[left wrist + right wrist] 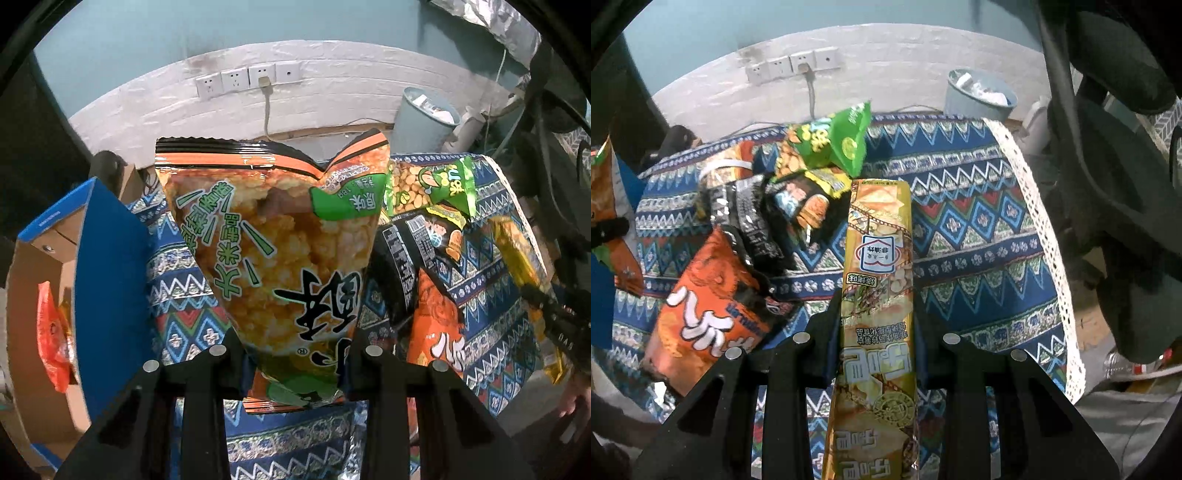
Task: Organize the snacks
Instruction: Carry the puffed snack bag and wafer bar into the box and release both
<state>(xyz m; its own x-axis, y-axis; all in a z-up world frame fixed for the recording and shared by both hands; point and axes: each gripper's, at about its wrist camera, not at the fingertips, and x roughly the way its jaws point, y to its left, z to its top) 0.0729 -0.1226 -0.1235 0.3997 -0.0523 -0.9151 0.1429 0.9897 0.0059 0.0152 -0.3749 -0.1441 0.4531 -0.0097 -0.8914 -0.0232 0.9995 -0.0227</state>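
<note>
Home room: wall sockets [236,82], patterned tablecloth [979,229], wastebasket [421,122].

You see a white brick wall [332,85] far back, with teal wall [147,33] above it. Four sockets [243,79] sit on the bricks. A grey bin [417,122] stands far right. A patterned cloth [979,229] covers the table.

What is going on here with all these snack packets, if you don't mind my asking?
A person is sorting snacks with tongs in each hand. The left tongs grip a rice cracker bag, held up beside a cardboard box that already holds an orange packet. The right tongs clamp a long yellow packet. More snacks lie on the patterned cloth.
</note>
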